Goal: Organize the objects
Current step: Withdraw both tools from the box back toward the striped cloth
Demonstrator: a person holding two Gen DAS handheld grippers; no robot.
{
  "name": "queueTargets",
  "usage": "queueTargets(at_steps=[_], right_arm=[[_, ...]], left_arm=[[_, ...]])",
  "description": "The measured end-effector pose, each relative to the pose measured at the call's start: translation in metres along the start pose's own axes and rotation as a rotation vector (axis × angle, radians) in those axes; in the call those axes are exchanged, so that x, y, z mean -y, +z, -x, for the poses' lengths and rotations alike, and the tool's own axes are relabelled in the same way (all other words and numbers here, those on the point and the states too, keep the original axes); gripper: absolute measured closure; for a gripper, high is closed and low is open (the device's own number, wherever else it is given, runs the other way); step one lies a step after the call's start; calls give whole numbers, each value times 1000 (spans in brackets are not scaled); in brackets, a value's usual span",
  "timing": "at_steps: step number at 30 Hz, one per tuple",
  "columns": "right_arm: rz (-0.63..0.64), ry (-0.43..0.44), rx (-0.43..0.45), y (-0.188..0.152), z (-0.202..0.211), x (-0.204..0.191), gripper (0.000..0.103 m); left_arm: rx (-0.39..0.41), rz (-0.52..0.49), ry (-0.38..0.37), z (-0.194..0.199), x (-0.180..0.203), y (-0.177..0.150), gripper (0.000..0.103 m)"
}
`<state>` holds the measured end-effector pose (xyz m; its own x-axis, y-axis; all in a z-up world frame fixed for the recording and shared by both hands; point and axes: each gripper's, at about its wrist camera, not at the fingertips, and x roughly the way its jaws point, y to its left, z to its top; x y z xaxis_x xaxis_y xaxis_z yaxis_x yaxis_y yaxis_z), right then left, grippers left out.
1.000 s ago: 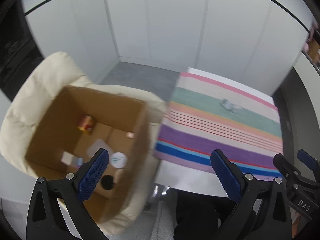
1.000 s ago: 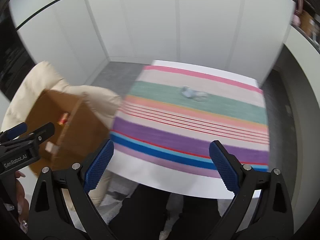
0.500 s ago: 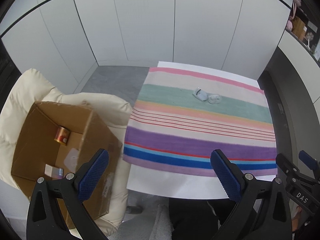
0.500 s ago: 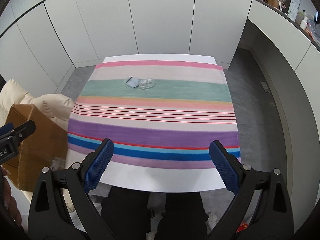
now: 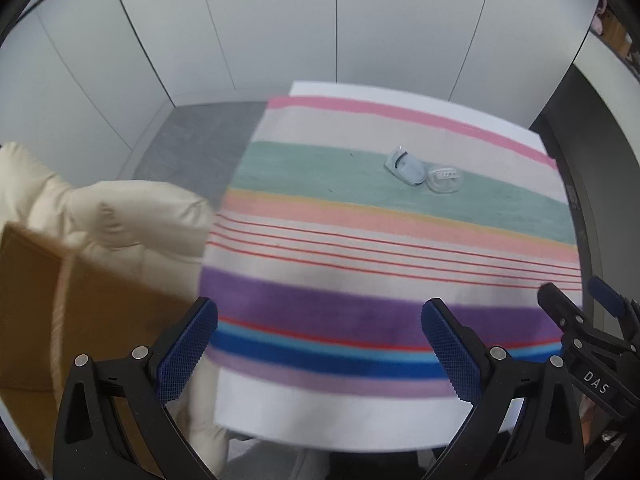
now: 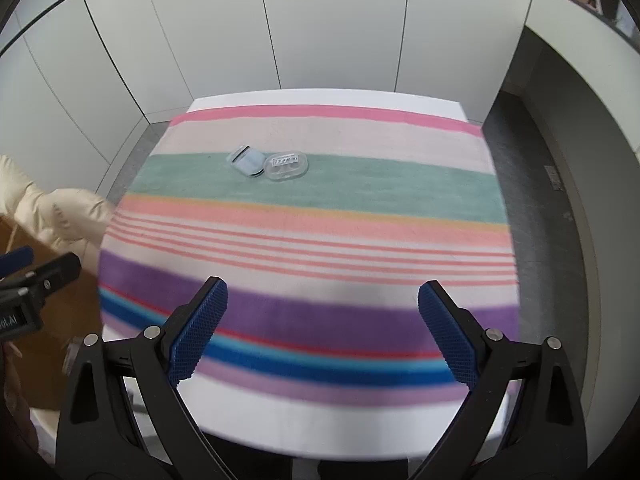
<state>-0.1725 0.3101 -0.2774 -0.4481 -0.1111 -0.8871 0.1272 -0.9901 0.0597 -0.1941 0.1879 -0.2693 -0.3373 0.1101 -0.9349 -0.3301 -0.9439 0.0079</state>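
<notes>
— So, starting nearest: how do the fingers stand?

— Both pairs are spread wide with nothing between them. The left gripper (image 5: 320,348) hangs over the near edge of the desk (image 5: 360,420), towards its left corner, and the right gripper (image 6: 322,332) hangs over the near edge closer to the middle. Neither touches the striped cloth (image 6: 312,240).

— And beside them?

— Off the desk's left side sits a brown cardboard box (image 5: 92,320) resting on a cream padded chair (image 5: 132,220). The view is too blurred to show what is in it.

— Where are the things to be sorted?

— Far across the cloth, on the green stripe: a pale blue flat case (image 6: 248,162) and a clear plastic case (image 6: 287,166), touching or very nearly so, the blue one on the left.

— Which way from the fingers?

— Straight ahead and well apart from both pairs. From the right gripper they lie forward and slightly left; from the left gripper, forward and to the right. The right one looks a little better lined up, though the difference seems small.

— Their axes?

— The clear case lies with its long axis along the stripe, left to right. The blue case is turned at a slant, its dark-edged end pointing away and to the left.

— So the coming move?

— Probably a long forward reach. Fingers closing across the clear case's short side would suit it as it lies; the blue one would likely need a twist of the wrist.
</notes>
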Motion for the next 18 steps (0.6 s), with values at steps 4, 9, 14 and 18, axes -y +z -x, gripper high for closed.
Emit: queueTargets(at_steps=[4, 9, 14, 18], right_arm=[[9, 24, -2, 17, -50, -2, 5], [19, 20, 26, 43, -118, -11, 5], [20, 13, 27, 71, -173, -23, 5], [52, -24, 43, 82, -191, -35, 6]], left_arm=[[-27, -22, -8, -47, 14, 20, 1], [-44, -37, 15, -96, 17, 45, 1], [-60, -42, 10, -126, 15, 59, 1], [-35, -68, 18, -137, 19, 61, 1]])
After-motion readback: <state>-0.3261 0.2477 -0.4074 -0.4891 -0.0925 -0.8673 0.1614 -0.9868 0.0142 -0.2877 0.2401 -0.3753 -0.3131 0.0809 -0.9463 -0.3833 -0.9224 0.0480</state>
